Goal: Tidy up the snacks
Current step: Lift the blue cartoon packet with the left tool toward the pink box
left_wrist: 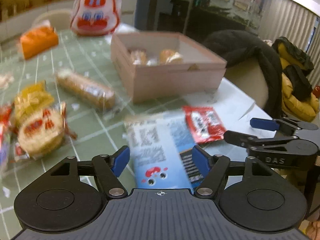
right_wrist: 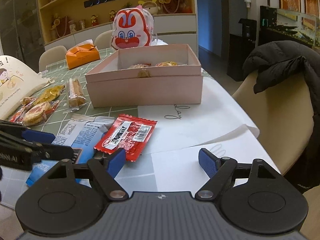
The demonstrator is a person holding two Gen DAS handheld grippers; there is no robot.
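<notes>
A pink open box (left_wrist: 176, 78) (right_wrist: 144, 86) holds a few wrapped snacks. A blue snack packet (left_wrist: 160, 150) (right_wrist: 84, 134) lies flat on the table with a red packet (left_wrist: 204, 124) (right_wrist: 126, 136) beside it. My left gripper (left_wrist: 160, 160) is open with its blue pads either side of the blue packet, just above it. My right gripper (right_wrist: 160, 162) is open and empty over white paper, to the right of the red packet. It shows in the left wrist view (left_wrist: 266, 128), and the left gripper shows in the right wrist view (right_wrist: 36, 140).
Loose snacks lie left: a long biscuit pack (left_wrist: 86, 92) (right_wrist: 75, 94), round crackers (left_wrist: 40, 132) (right_wrist: 37, 112), a yellow pack (left_wrist: 32, 98). An orange bag (right_wrist: 82, 56) and a rabbit-face bag (right_wrist: 132, 30) stand behind. A chair with a black jacket (right_wrist: 280, 70) is right.
</notes>
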